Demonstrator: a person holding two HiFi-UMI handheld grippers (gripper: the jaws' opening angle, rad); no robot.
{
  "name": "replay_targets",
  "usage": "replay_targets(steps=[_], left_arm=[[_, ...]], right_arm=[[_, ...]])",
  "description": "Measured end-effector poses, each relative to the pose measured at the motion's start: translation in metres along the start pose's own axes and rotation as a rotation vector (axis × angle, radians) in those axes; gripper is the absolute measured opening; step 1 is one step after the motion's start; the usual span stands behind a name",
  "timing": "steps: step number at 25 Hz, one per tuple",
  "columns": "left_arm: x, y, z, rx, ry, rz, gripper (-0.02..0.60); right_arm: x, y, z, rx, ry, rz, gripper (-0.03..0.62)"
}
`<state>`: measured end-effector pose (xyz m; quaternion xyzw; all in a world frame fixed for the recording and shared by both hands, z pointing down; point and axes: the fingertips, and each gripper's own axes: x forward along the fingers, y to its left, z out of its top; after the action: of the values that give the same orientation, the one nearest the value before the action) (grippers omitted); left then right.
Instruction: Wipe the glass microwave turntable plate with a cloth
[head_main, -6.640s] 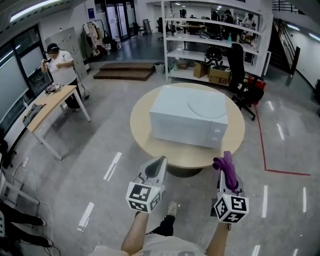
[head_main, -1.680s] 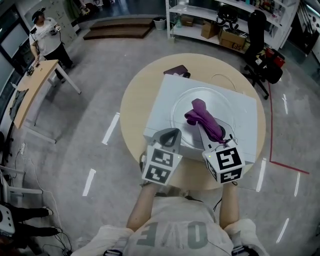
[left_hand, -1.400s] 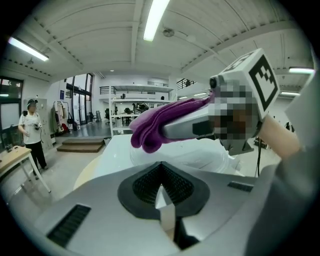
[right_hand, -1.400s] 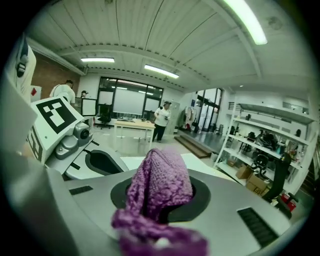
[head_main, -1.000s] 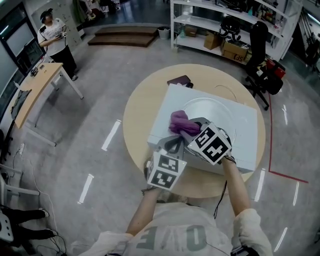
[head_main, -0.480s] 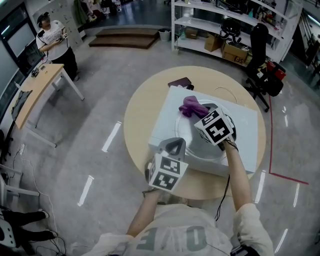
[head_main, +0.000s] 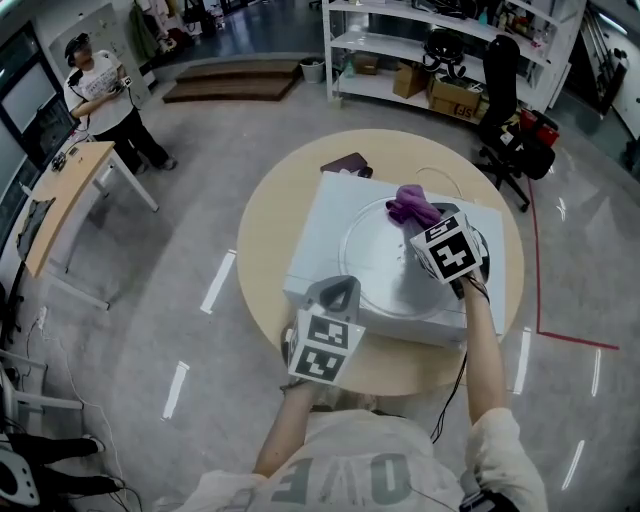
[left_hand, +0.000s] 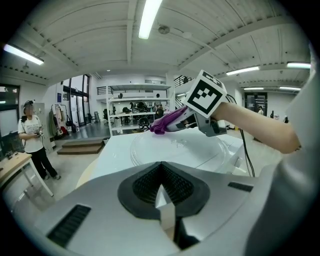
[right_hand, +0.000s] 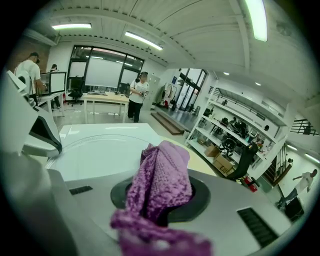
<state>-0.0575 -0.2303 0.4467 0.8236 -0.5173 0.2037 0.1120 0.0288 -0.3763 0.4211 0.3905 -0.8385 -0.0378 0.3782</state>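
On top of the white microwave (head_main: 318, 250), which stands on a round wooden bench (head_main: 262, 240), the glass turntable plate (head_main: 375, 265) lies flat in the head view. The right gripper (head_main: 418, 222) reaches over the plate's far right side with a purple cloth (head_main: 410, 205) bunched at its tip, above the far rim. The left gripper (head_main: 337, 292) hangs at the microwave's near edge, just short of the plate. A small dark object (head_main: 345, 163) lies on the bench behind the microwave.

From the left gripper view, the left gripper (left_hand: 162, 200) has its fingers together with nothing between them. Beyond them the plate (left_hand: 175, 150) spreads across the microwave top (left_hand: 112, 155). At its far rim the cloth (left_hand: 162, 124) pokes out of the right gripper (left_hand: 174, 120); whether it touches the glass cannot be told.

From the right gripper view, the right gripper (right_hand: 160, 200) has its fingers clamped on the cloth (right_hand: 162, 180), which stands up in a knitted fold and spills toward the camera. The plate (right_hand: 100, 150) lies beyond and to the left, and the left gripper (right_hand: 35, 130) shows at the left edge.
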Motion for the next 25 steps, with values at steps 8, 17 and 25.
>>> replay_targets(steps=[8, 17, 25], left_arm=[[0.008, 0.000, -0.003, 0.020, 0.014, 0.002, 0.003], [0.007, -0.007, 0.000, 0.045, 0.018, 0.016, 0.003], [0.009, -0.005, -0.002, 0.041, 0.021, 0.017, 0.003]], right_arm=[[-0.036, -0.031, -0.053, 0.073, 0.043, -0.104, 0.049], [-0.094, -0.013, -0.086, 0.118, 0.026, -0.133, 0.049], [-0.126, 0.023, -0.103, 0.136, 0.010, -0.127, 0.049]])
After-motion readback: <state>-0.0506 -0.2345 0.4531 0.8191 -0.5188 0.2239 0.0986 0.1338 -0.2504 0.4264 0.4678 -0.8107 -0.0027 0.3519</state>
